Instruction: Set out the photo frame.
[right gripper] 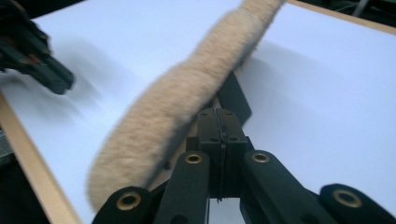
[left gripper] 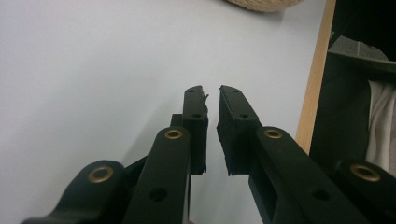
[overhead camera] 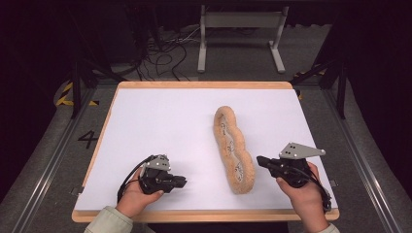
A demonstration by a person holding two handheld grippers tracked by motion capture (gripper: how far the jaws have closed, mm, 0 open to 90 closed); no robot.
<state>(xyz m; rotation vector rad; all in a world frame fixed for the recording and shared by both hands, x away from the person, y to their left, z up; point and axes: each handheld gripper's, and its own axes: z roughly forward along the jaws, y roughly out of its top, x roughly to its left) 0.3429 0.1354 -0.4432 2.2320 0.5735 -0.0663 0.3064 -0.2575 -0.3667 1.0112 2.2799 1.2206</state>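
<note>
A long tan fleecy piece (overhead camera: 232,148) with a wavy edge and round grey fittings along its middle lies lengthwise on the white table top (overhead camera: 160,121), right of centre. My right gripper (overhead camera: 259,160) is shut and empty, its tips right beside the piece's near right edge. In the right gripper view the closed jaws (right gripper: 220,112) lie along the fleecy piece (right gripper: 187,93). My left gripper (overhead camera: 183,181) rests near the front left, well apart from the piece. In the left gripper view its jaws (left gripper: 212,93) stand almost together with nothing between them, and the fleece (left gripper: 264,3) is at the top.
The table's wooden rim (overhead camera: 204,215) runs close to both hands at the front. Beyond the far edge stand a grey metal frame (overhead camera: 240,22) and loose cables (overhead camera: 165,58) on the floor. The left gripper (right gripper: 32,51) appears blurred in the right gripper view.
</note>
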